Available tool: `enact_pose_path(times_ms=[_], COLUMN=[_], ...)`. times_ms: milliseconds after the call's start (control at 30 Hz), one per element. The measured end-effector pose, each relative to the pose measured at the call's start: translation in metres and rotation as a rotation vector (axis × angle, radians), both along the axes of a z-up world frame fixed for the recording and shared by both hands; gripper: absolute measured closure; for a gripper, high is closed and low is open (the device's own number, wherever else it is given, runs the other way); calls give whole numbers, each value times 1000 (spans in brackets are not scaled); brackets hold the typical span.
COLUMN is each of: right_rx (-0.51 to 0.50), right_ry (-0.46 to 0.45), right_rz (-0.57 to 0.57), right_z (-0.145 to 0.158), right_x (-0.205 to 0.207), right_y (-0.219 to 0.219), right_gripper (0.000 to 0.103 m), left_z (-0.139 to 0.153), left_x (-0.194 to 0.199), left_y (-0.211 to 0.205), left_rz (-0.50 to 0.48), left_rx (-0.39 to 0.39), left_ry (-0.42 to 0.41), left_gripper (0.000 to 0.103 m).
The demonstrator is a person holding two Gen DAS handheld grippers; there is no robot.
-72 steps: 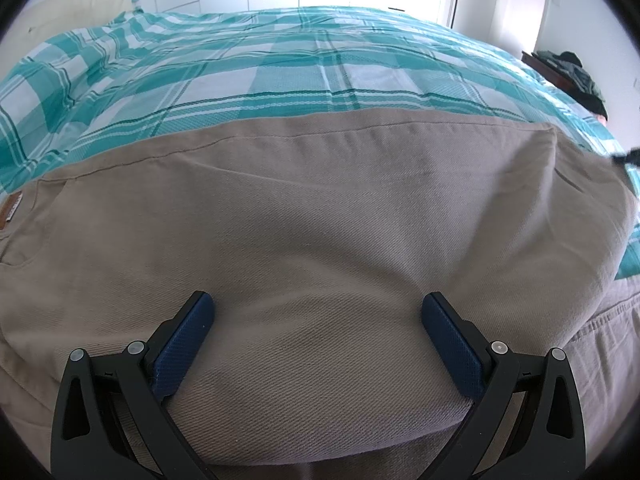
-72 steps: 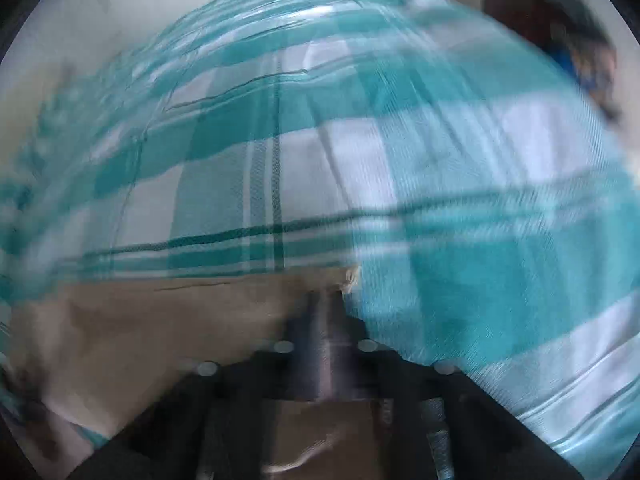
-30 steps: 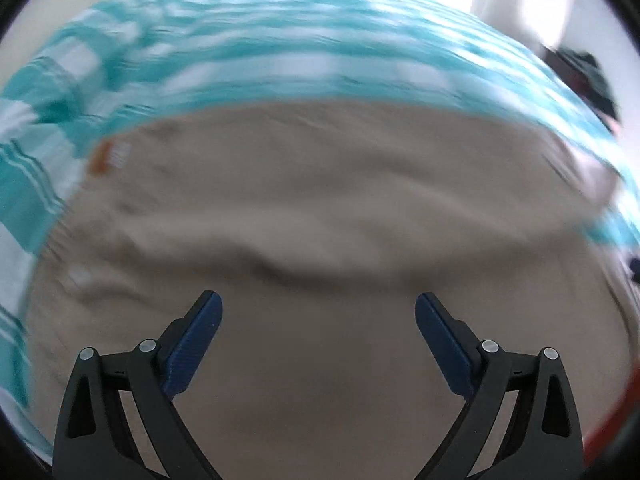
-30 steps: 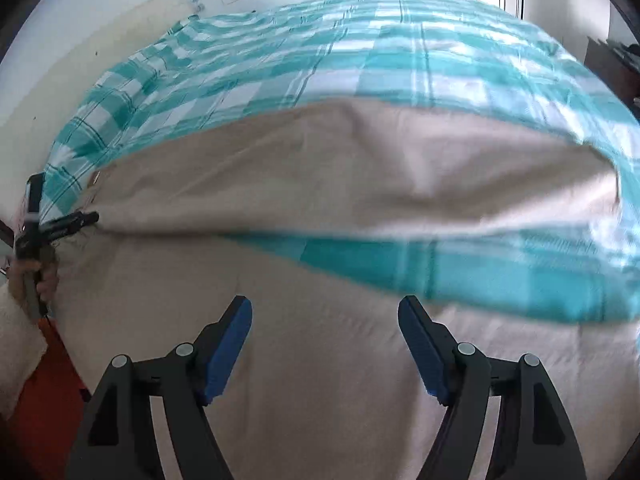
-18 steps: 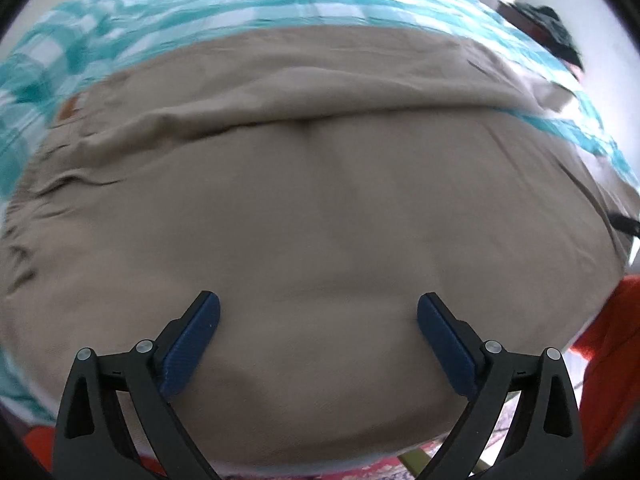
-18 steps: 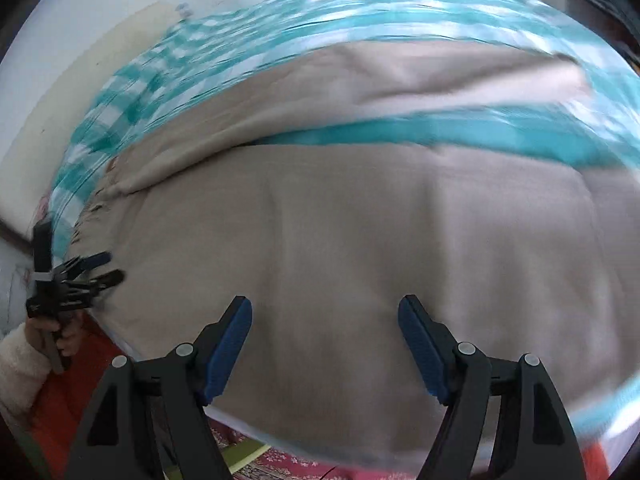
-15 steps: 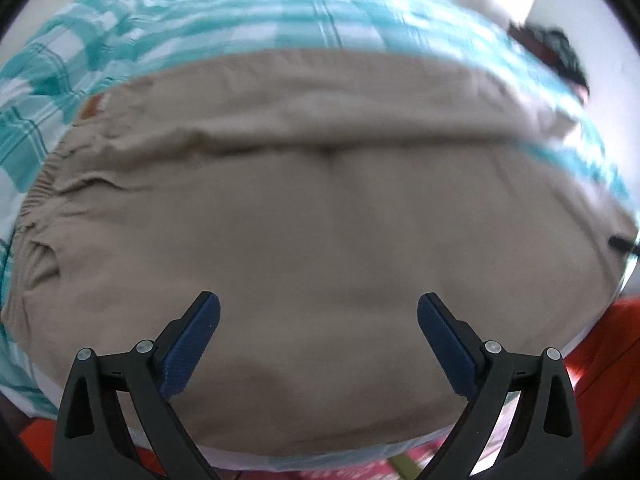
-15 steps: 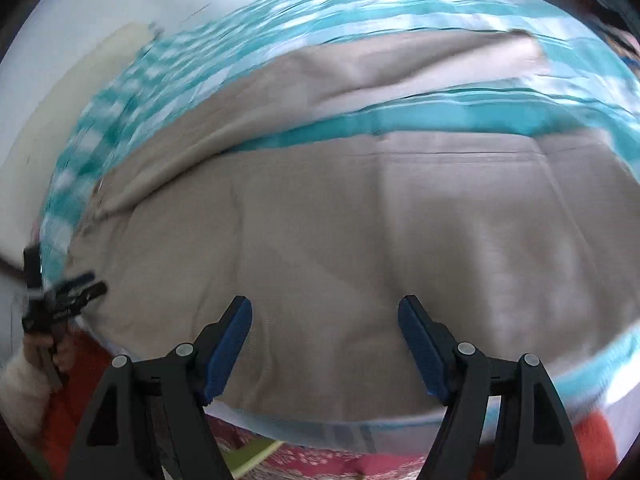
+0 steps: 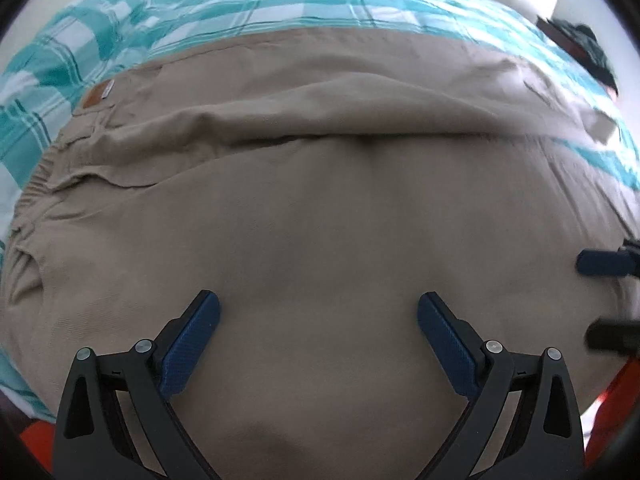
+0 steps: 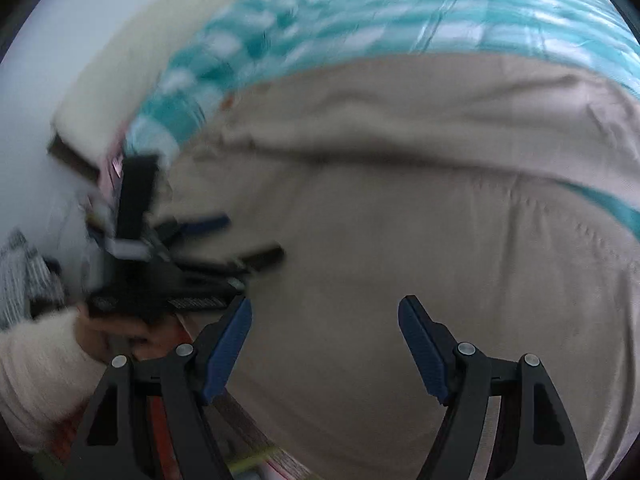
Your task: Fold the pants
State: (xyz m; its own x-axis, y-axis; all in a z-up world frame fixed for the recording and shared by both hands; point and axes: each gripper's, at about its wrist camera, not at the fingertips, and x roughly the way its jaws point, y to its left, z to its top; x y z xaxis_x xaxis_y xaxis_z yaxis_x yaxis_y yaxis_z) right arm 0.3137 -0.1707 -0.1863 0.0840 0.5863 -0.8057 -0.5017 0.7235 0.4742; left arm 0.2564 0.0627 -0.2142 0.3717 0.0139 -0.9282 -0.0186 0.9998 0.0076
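Beige pants (image 9: 320, 208) lie spread across the bed, one leg folded along the far side, with a brown label (image 9: 96, 96) at the waistband on the left. My left gripper (image 9: 318, 312) hovers open over the near leg, nothing between its blue pads. My right gripper (image 10: 324, 316) is open too, above the same beige cloth (image 10: 380, 220). In the right wrist view the left gripper (image 10: 240, 240) shows blurred at the left, open, held by a hand in a cream sleeve (image 10: 36, 364). The right gripper's fingers (image 9: 604, 262) reach in at the right edge of the left wrist view.
A teal and white checked bedspread (image 9: 240, 12) covers the bed beyond the pants. Dark clothes (image 9: 588, 52) sit on furniture at the far right. Red floor covering (image 9: 616, 412) shows below the bed's near edge. A cream headboard (image 10: 132, 60) stands at the left.
The right gripper has swung left along the pants, so the left gripper and hand now appear close in its view. The left view shifted slightly; both grippers stayed open.
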Motion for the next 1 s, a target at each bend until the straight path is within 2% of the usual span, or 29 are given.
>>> enact_pose_path(times_ms=[67,167,267,367,433,467,567,633,667,733,833,900,1000], right_rx=[-6,-8,-62,-126,-210,-243,-252,-211,-180,-96,30,48,2], right_ry=[8,22,42,78,65,37,-34,-57,-65,-87,-81,-68,-77], right_rz=[-4,-94,-264,-497,-634,-651,-606,-556,-522,-431,-268,-165,-70], right_z=[-7,-8,-13,-16,-5,4,24,32,34,38,27,11,-16], right_x=[-4,-11,-20,-25,-19,-11,25,57,76,111,148,159,171], right_y=[-20,-90,-187,-279,-313,-319,-298,-272,-245,-188,-104,-71,-71], right_gripper=[28,28,28,29,27,27,27,27,27,25,24,24,24], left_z=[5,23,49,72,75,70,36,-5,-23,-31,-31,-34,-34], left_x=[2,7,25,58,87,102,131,142,142,126,125,124,120], left_y=[1,3,7,16,26,33,47,59,64,72,67,67,64], left_rz=[-6,3,18,55,96,114,150,167,160,147,143,144,144], left_rx=[1,-55,-100,-100,-87,-80,-43,5,6,-44,-21,-16,-7], left_ry=[14,-12,-96,-192,-234,-236,-188,-107,-85,-172,-174,-181,-195], left_gripper=[3,3,3,3,3,3,3,3,2,2,1,1,1])
